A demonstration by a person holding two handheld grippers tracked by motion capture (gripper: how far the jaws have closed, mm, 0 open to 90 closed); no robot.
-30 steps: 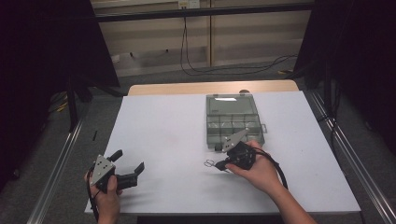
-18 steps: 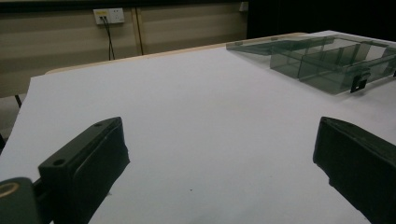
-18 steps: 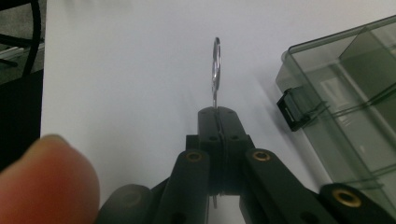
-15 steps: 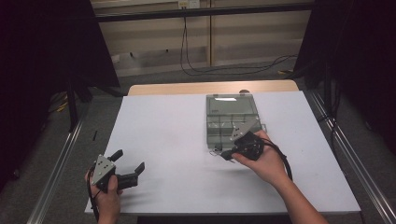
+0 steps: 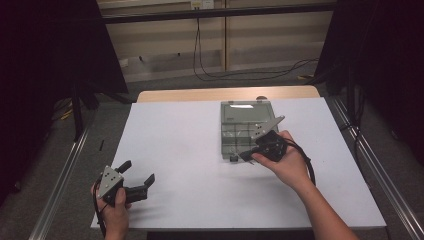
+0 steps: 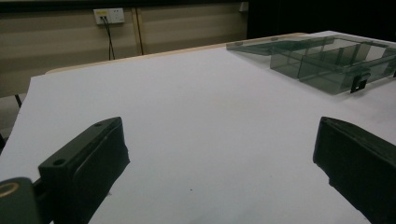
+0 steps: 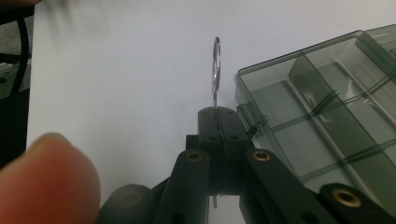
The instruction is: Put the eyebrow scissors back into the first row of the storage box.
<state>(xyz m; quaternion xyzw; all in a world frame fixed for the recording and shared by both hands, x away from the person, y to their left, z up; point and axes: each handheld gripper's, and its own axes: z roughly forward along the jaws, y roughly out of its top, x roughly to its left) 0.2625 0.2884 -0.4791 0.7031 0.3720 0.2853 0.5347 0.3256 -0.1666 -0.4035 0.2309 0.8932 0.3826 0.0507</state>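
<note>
Your right gripper [image 7: 218,114] has its fingers pressed together, pinching a thin metal ring piece [image 7: 215,70] that stands up beyond the tips, just beside the near left corner of the clear compartment box [image 5: 247,127]. Your right hand [image 5: 285,162] comes in from the near right. The box sits right of centre on the white worktop [image 5: 185,150], with wide bare room to its left. Your left gripper [image 5: 136,176] rests near the near left edge, fingers [image 6: 86,161] spread wide with nothing between them.
</note>
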